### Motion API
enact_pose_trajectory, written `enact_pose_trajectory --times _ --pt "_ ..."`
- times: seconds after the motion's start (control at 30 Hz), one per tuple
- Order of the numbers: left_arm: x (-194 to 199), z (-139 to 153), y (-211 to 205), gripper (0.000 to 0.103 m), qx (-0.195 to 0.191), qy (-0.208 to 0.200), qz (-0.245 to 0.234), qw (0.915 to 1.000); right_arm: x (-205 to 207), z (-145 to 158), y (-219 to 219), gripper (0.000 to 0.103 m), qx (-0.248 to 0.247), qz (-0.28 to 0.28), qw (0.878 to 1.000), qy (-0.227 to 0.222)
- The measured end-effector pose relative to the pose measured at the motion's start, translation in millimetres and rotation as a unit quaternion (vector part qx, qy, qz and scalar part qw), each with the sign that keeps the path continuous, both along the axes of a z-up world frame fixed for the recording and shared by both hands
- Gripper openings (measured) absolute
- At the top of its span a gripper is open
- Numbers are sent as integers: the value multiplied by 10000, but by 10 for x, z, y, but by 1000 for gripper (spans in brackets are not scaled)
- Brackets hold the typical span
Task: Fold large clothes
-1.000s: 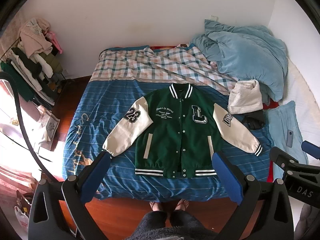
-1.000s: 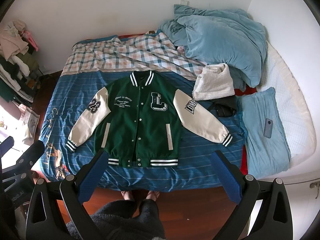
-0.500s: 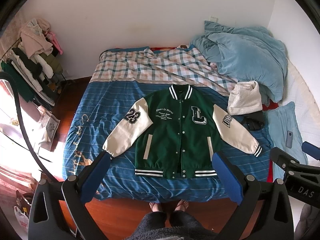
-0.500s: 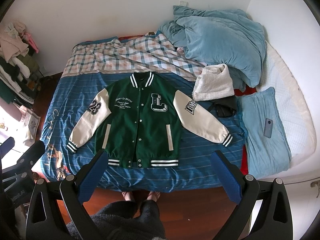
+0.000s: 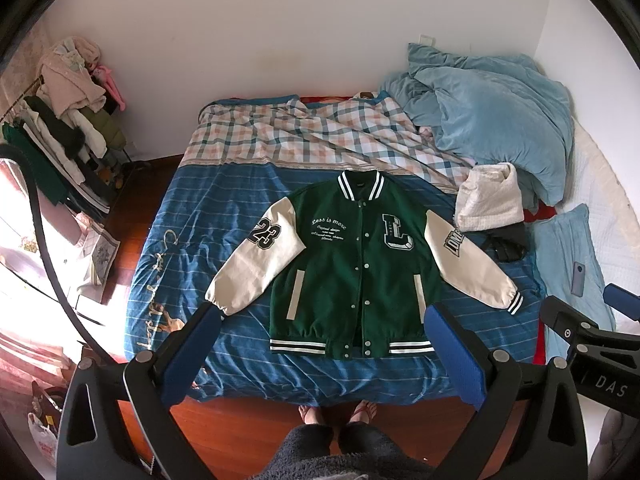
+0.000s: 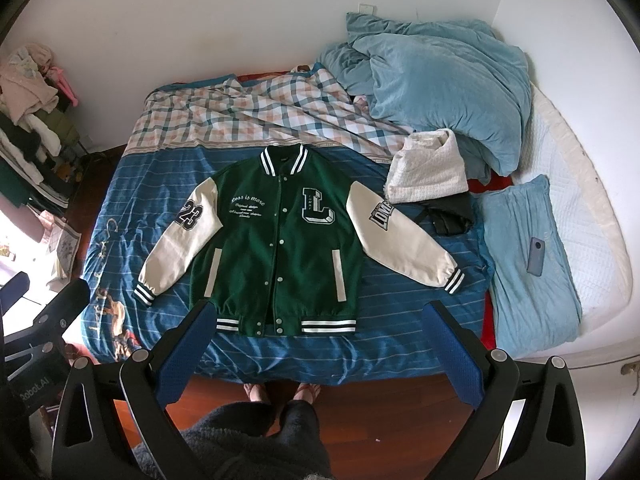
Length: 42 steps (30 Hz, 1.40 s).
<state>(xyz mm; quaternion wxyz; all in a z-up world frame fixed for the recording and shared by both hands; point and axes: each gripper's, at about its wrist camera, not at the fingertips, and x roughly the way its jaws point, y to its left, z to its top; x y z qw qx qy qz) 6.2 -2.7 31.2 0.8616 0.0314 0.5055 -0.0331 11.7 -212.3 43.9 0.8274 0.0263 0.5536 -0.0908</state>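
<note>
Green varsity jacket (image 5: 352,276) lies flat, front up, ahead of both grippers: collar pointing away, hem nearest, sleeves splayed outward. Blue striped bed cover (image 5: 200,248) beneath. Left gripper (image 5: 320,320) and right gripper (image 6: 316,312) wide open, empty, apparently hovering clear.

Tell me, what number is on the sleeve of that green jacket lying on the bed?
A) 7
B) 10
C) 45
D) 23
D: the jacket lies spread flat with its front up on the bed, and a black-and-white 23 patch sits on the upper part of its cream sleeve.
</note>
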Motion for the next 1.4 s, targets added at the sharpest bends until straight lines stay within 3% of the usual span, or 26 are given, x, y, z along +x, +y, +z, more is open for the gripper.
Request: enact_pose_trajectory --times 0.4,0.57,0.63,0.73,0.83,0.93,0.97,1.07,1.1,1.2,1.4 --pt "28 27 -53 103 7 -14 7 10000 -13 -26 -25 103 3 -7 10000 -2" --pt "64 7 -54 103 25 -35 31 10000 170 209 141 103 3 -94 9999 65" --pt "153 -41 -33 103 52 -115 64 9999 213 165 130 103 -21 -166 9998 77" --pt "398 -254 -11 103 158 -549 94 9983 317 8 42 103 35 -389 9992 -32" --pt "600 -563 9 103 361 -716 138 9967 362 -487 -288 103 390 -955 9946 -127" --pt "926 -1001 -27 103 330 -659 244 9970 314 -1034 -625 102 766 -1645 9833 -138" --pt "971 -1094 -32 103 334 -631 265 9971 242 -1279 -786 95 932 -1928 9767 -140" --pt "1300 -1607 -216 103 418 -380 290 9980 153 -2003 -1306 61 1344 -2769 9514 80" --pt "1359 -1768 -278 103 483 -300 315 9979 117 -2248 -1470 57 1438 -2993 9431 184" --pt "1620 -2286 -495 103 692 -100 386 9968 -7 -3035 -2132 57 1835 -3691 9103 374" --pt "2041 -3356 -881 103 1352 407 430 9890 -98 -4579 -3627 65 2284 -4749 8498 152"
